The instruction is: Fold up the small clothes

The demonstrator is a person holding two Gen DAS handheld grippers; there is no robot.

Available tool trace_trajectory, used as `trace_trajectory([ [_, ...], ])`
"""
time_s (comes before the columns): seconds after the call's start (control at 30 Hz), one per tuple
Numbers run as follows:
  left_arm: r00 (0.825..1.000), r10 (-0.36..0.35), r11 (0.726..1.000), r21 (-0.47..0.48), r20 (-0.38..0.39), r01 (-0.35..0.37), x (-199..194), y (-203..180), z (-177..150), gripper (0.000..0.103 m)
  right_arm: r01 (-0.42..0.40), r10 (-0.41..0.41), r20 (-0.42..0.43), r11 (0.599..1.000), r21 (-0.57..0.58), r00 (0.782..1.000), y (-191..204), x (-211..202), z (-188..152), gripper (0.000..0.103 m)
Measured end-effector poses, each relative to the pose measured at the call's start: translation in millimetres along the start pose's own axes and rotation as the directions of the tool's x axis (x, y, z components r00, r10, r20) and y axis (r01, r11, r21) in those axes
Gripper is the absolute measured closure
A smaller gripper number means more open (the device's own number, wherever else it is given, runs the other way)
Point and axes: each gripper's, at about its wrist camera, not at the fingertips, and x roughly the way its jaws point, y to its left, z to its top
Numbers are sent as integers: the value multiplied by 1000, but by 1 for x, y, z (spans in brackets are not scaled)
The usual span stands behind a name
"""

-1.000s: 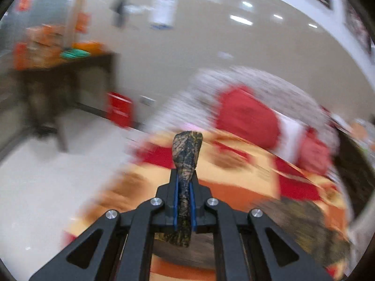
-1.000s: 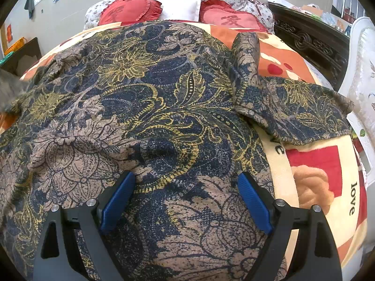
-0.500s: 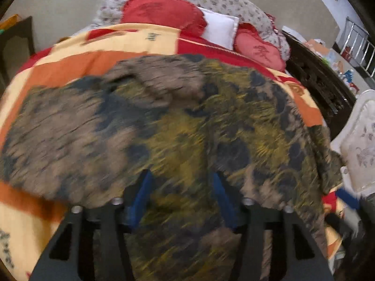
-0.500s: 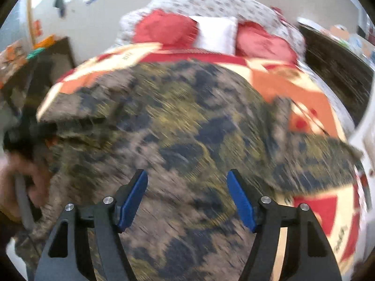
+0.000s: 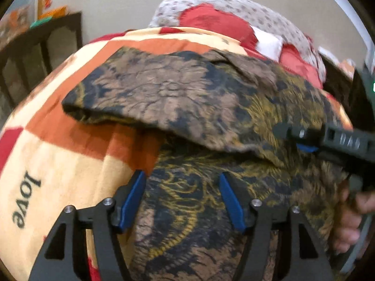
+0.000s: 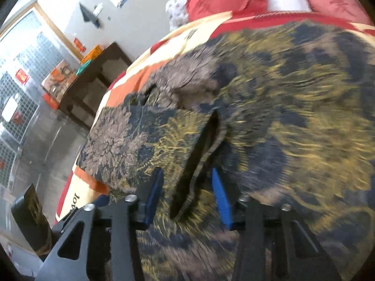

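Observation:
A dark floral garment [image 5: 192, 98], navy with gold and brown print, lies spread on the bed, its left sleeve folded inward over the body. My left gripper [image 5: 182, 199] is open just above the garment's lower part, nothing between its blue pads. My right gripper [image 6: 186, 194] is open over the garment [image 6: 293, 117], its jaws on either side of a raised fold edge [image 6: 201, 161] without closing on it. The right gripper also shows in the left wrist view [image 5: 304, 140], reaching over the cloth from the right.
The bed has an orange, red and cream blanket [image 5: 70, 159] with the word "love". Red cushions [image 5: 211, 21] and a white pillow lie at the headboard. A dark wooden table [image 6: 93, 79] with boxes stands left of the bed. A hand [image 5: 351, 220] holds the right gripper.
My left gripper has let go of the sleeve it pinched a second ago, and the sleeve now lies folded on the garment. My right gripper has swung left over the fold edge.

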Motion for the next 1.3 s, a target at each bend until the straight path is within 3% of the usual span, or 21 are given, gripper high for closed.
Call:
trace_trajectory([
  [0.07, 1000, 12, 1000, -2, 4, -12, -1, -1, -1, 35, -23, 23, 0, 999, 23, 1000, -1, 5, 1, 83],
  [0.17, 999, 33, 999, 9, 2, -33, 0, -4, -2, 34, -44, 41, 44, 996, 74, 998, -11, -1, 2, 96],
  [0.4, 998, 55, 998, 21, -1, -55, 3, -9, 3, 34, 97, -114, 90, 980, 171, 989, -56, -47, -10, 97],
  [0.5, 998, 64, 998, 27, -2, -64, 5, -12, 4, 34, 181, -203, 93, 962, 206, 975, -84, -72, -19, 98],
  [0.77, 997, 76, 997, 30, -2, -76, 6, -14, 5, 33, 301, -340, 124, 919, 256, 932, -130, -136, -26, 98],
  [1.3, 997, 82, 996, 33, -3, -82, 6, -15, 5, 32, 444, -484, 58, 840, 312, 873, -185, -197, -52, 98],
])
